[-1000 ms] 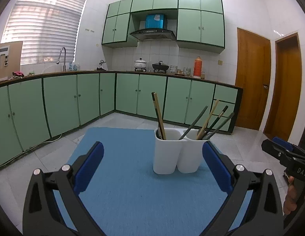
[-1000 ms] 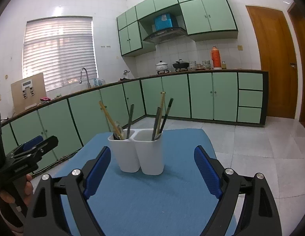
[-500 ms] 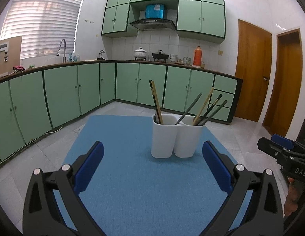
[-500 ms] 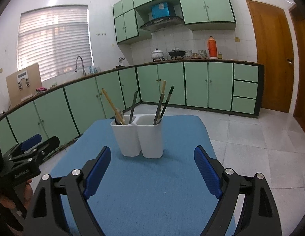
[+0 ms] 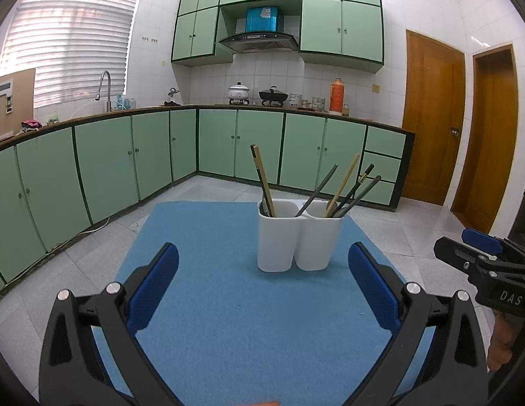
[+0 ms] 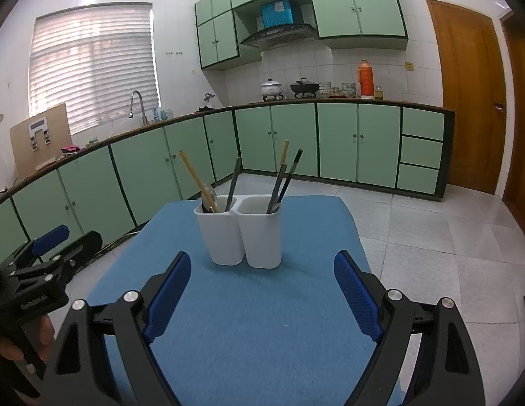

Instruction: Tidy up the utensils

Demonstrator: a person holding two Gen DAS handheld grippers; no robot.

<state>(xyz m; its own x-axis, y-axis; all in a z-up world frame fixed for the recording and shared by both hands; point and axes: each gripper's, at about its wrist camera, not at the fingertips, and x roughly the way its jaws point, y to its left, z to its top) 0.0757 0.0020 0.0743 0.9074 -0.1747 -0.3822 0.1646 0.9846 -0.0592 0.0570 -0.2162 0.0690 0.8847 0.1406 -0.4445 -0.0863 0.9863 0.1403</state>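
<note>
Two grippers hang over the near edge of the blue mat [image 5: 201, 331], both with jaws spread wide and nothing between them: the left gripper [image 5: 262, 284] and the right gripper [image 6: 260, 291]. Each is well short of the white utensil holder [image 5: 298, 240], which stands past the mat's middle, toward its far edge and a little to the right in the left wrist view.

Going by how things lie, the sorting looks finished or nearly so: every utensil in sight stands inside the holder, and none lies loose on the mat. Whether each sits in its proper compartment I cannot tell.

One holder, two compartments joined side by side. In the right wrist view the left compartment [image 6: 221, 233] shows a pale wooden stick, a dark handle and what may be a spoon bowl; the right compartment [image 6: 262, 237] shows about three handles, one pale and two dark.

Beyond stand the green cabinets [image 5: 106, 169].
</note>
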